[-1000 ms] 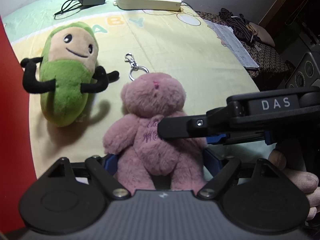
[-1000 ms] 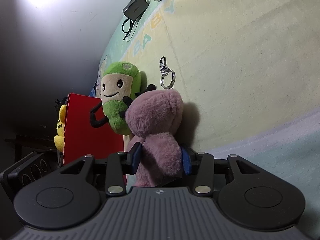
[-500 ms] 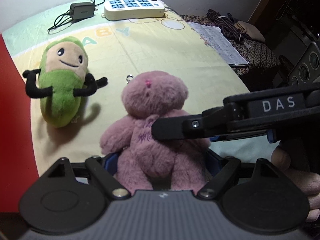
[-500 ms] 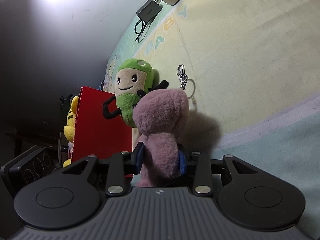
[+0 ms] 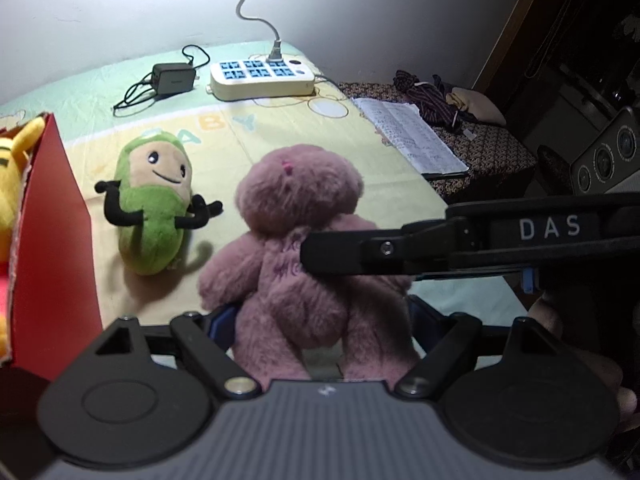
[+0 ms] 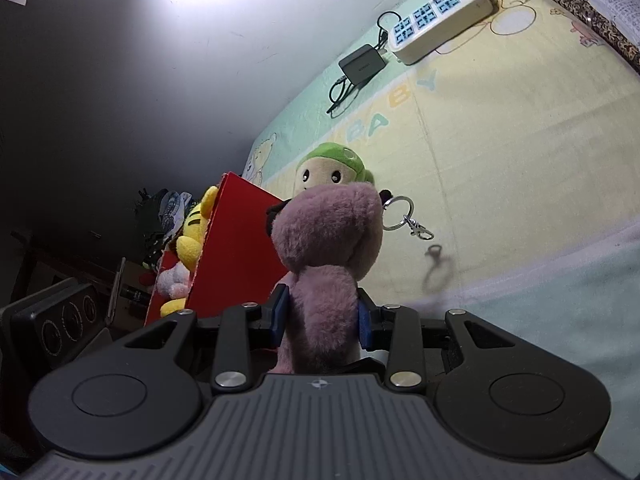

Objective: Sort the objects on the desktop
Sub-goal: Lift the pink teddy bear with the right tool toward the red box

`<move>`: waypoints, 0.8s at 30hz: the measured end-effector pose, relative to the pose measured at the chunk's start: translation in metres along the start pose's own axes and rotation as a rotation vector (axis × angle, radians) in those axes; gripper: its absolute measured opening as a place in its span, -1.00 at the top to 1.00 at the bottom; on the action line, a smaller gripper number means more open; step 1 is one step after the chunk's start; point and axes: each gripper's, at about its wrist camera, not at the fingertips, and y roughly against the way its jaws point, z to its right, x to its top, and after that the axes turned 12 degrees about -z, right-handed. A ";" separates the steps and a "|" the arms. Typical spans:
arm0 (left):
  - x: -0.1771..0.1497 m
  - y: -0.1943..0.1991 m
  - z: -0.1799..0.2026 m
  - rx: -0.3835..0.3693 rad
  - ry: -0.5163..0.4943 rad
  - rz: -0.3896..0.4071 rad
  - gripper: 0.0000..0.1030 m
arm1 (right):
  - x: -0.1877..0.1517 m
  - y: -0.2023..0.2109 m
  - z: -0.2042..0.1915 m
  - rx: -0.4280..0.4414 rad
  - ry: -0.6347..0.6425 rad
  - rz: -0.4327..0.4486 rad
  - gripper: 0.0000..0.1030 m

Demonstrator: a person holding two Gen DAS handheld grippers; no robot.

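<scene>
- The pink plush bear (image 5: 304, 256) is pinched by both grippers at once: the left gripper (image 5: 320, 320) has its blue pads against the bear's hips, and the right gripper (image 6: 322, 316) squeezes its body from the sides.
- The right gripper's jaws have just been closing, with the bear between them; its waist looks narrower than a second ago.
- A second ago the bear lay on the sheet (image 5: 360, 184); now it hangs clear of it, and its keyring (image 6: 406, 220) dangles free beside its head, throwing a shadow on the cloth.
- Both cameras take in more of the room than before: the power strip (image 5: 262, 78) and charger (image 5: 174, 78) sit lower in the left view.
- The green plush (image 5: 154, 204) lies on the sheet as before, just beside the red box (image 5: 56, 248).
- The yellow plush (image 6: 194, 236) in that box has come into the left view.
</scene>
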 end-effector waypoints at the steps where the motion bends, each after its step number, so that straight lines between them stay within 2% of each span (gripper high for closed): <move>1: 0.000 0.005 -0.002 -0.007 0.003 0.010 -0.64 | 0.000 0.001 -0.004 0.002 0.008 0.008 0.29; 9: -0.006 0.054 -0.035 -0.059 0.008 0.096 -0.64 | -0.008 0.001 -0.047 0.002 0.080 0.085 0.29; 24: -0.026 0.133 -0.110 -0.141 0.009 0.227 -0.64 | -0.021 -0.032 -0.139 0.008 0.162 0.205 0.29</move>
